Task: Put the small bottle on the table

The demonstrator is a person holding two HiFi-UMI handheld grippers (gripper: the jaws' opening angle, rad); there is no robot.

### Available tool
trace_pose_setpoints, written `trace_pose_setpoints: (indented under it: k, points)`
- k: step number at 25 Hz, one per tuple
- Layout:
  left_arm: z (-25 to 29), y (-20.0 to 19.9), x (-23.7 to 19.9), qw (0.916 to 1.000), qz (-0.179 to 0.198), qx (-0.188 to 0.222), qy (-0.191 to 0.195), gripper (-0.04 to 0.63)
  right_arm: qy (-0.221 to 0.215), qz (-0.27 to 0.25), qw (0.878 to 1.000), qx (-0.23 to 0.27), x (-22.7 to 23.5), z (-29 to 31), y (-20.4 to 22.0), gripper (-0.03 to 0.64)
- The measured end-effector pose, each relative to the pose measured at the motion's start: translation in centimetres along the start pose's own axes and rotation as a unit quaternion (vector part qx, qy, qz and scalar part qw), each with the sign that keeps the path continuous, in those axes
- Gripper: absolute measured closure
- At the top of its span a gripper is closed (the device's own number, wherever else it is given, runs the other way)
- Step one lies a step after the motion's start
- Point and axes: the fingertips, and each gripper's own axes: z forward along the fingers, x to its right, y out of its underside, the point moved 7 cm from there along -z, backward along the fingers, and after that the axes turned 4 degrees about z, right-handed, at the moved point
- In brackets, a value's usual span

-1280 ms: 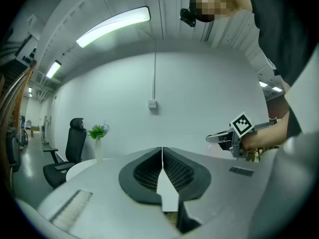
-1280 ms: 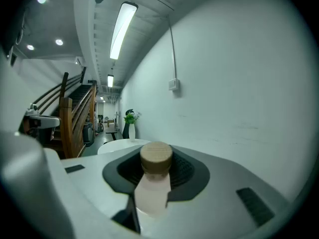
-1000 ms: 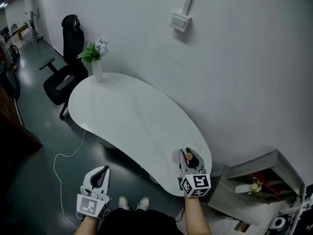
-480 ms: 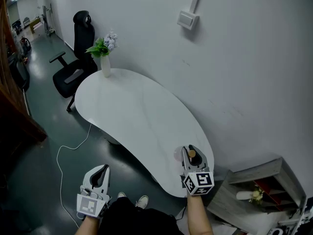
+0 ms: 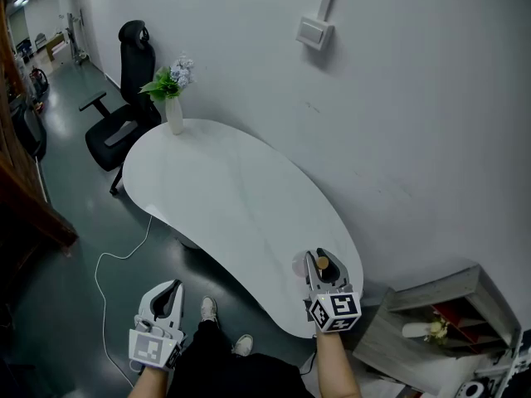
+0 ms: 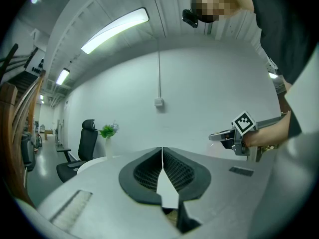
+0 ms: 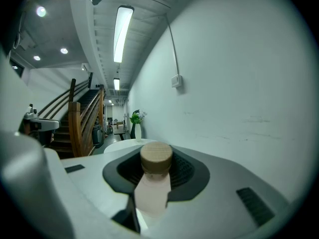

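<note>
A small pale bottle [image 7: 152,185] with a tan cork top stands upright between the jaws of my right gripper [image 7: 154,171], which is shut on it. In the head view that gripper [image 5: 323,270] hangs over the near right end of the white oval table [image 5: 224,201], and the bottle's cork [image 5: 323,263] shows between the jaws. My left gripper [image 5: 166,298] is low at the left, off the table and over the dark floor. Its jaws are shut with nothing in them [image 6: 162,166].
A white vase with green plant and flowers [image 5: 172,98] stands at the table's far end, a black office chair [image 5: 124,114] behind it. A cable [image 5: 116,259] lies on the floor. A grey shelf unit [image 5: 436,322] stands at lower right. The wall runs along the table's right side.
The head view has shifted slightly. The right gripper with the bottle stays over the table's near end; the left gripper stays low at the left.
</note>
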Motion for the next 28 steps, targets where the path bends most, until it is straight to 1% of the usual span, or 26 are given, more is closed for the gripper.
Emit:
trace_pose_setpoints:
  k: [3, 5, 9, 12, 16, 19, 22, 24, 28]
  points:
    - [2.0, 0.3, -1.5, 0.9999, -0.002, -0.006, 0.011, 0.586, 0.015, 0.002, 1.000, -0.004, 0.1, 0.9, -0.2, 0.515]
    - [3.6, -0.3, -2.7, 0.9997, 0.005, 0.002, 0.026, 0.586, 0.023, 0.003, 1.000, -0.007, 0.1, 1.8, -0.5, 0.515]
    - [7.1, 0.5, -5.7, 0.9989, -0.009, 0.007, 0.045, 0.586, 0.043, 0.003, 0.999, -0.011, 0.1, 4.3, -1.3, 0.514]
    - [10.0, -0.3, -7.6, 0.9972, -0.006, 0.025, 0.070, 0.586, 0.057, 0.002, 0.998, -0.014, -0.1, 6.2, -1.7, 0.515]
    - [12.3, 0.9, -10.5, 0.9963, -0.022, 0.011, 0.083, 0.586, 0.077, 0.004, 0.997, -0.016, -0.6, 8.4, -2.3, 0.514]
    - [13.5, 1.3, -12.4, 0.9945, -0.029, 0.013, 0.100, 0.586, 0.091, 0.006, 0.996, -0.013, -1.3, 9.6, -2.9, 0.515]
    - [14.9, 1.4, -13.6, 0.9922, -0.034, 0.017, 0.119, 0.586, 0.097, 0.002, 0.995, -0.015, -2.1, 10.7, -3.3, 0.514]
    - [15.5, 2.2, -14.0, 0.9912, -0.045, 0.009, 0.124, 0.586, 0.099, -0.002, 0.995, -0.020, -2.4, 11.1, -3.5, 0.515]
    - [17.3, 3.0, -13.6, 0.9887, -0.055, -0.003, 0.140, 0.586, 0.101, -0.007, 0.994, -0.027, -2.0, 11.9, -3.8, 0.514]
